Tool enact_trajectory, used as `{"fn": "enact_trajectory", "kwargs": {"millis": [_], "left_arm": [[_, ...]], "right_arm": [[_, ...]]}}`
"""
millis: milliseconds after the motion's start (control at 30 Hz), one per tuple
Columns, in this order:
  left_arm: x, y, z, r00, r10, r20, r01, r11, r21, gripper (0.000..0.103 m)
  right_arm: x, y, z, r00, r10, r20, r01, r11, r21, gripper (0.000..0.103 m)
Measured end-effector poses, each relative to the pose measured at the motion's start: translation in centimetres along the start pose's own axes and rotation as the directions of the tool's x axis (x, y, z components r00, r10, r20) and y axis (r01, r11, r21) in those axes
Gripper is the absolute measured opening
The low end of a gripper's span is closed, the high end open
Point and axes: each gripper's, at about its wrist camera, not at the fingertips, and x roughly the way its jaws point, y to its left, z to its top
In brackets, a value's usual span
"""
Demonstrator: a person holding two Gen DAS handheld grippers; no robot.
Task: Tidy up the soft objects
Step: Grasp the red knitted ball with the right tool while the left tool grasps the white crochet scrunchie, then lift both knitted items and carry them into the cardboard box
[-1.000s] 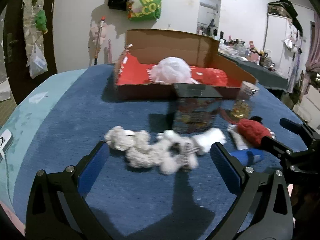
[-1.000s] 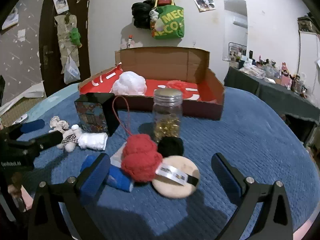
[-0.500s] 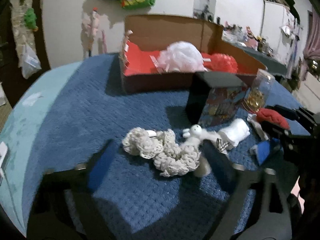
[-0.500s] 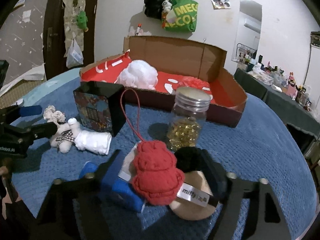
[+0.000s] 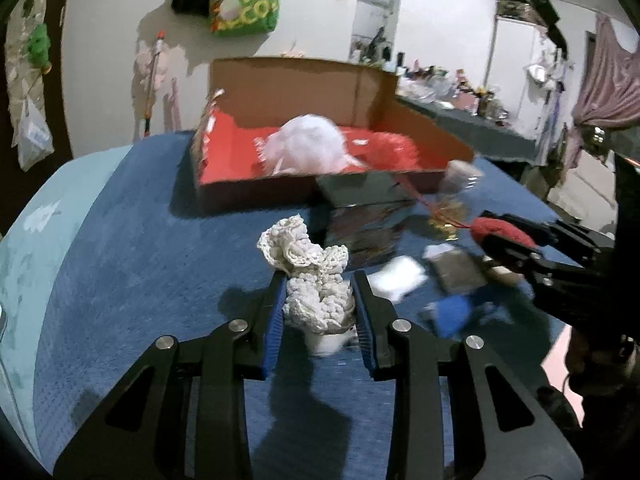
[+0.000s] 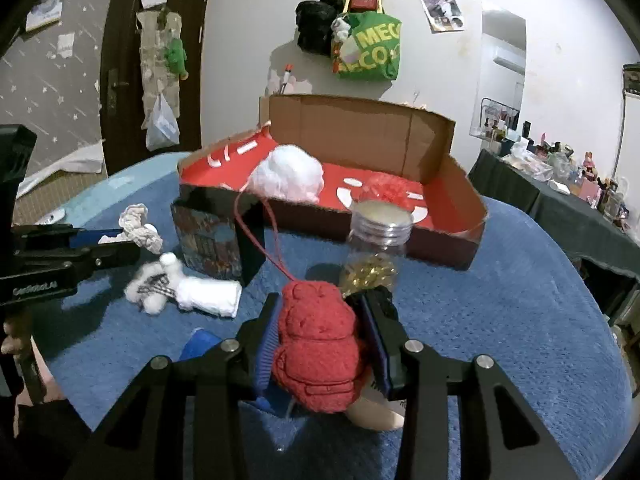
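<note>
Two hand-held grippers closing on soft things.
Left hand-held gripper [image 5: 320,304] pinches white crochet bundle [image 5: 310,276]; right hand-held gripper [image 6: 320,332] pinches red knitted toy [image 6: 316,344].

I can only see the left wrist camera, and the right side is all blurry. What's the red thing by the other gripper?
Observer: It's a red knitted toy. The right gripper is closing its jaws on it, and the toy sits between the blue pads.
Operator: Did the jar behind it fall over?
Observer: No. The jar stands upright with its lid on and gold bits inside.
Operator: What's the white blur past my lacy bundle?
Observer: A small white plush with a checked scarf. It's lying on the blue blanket beside the dark box.
</note>
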Motion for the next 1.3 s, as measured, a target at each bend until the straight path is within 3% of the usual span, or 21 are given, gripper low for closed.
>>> {"fn": "enact_trajectory", "kwargs": {"millis": [433,867,1300], "left_arm": [[0.2,-3.8,0.5,0.997,-0.079,0.000,0.079,0.996,0.047,0.030],[0.8,-1.5,0.6,0.999,-0.010,-0.038,0.011,1.000,0.014,0.030],[3.1,1.6,3.3,0.996,0.043,-0.084,-0.040,0.999,0.027,0.030]], "right_arm": [[-1.8,-1.5,-0.2,1.000,-0.001,0.025,0.000,0.999,0.043,0.043],[-2.0,-5.1,-1.1,0.998,-0.059,-0.007,0.059,0.992,0.111,0.043],[-0.4,-9.0,0.3,0.988,-0.147,-0.042,0.151,0.977,0.152,0.043]]}}
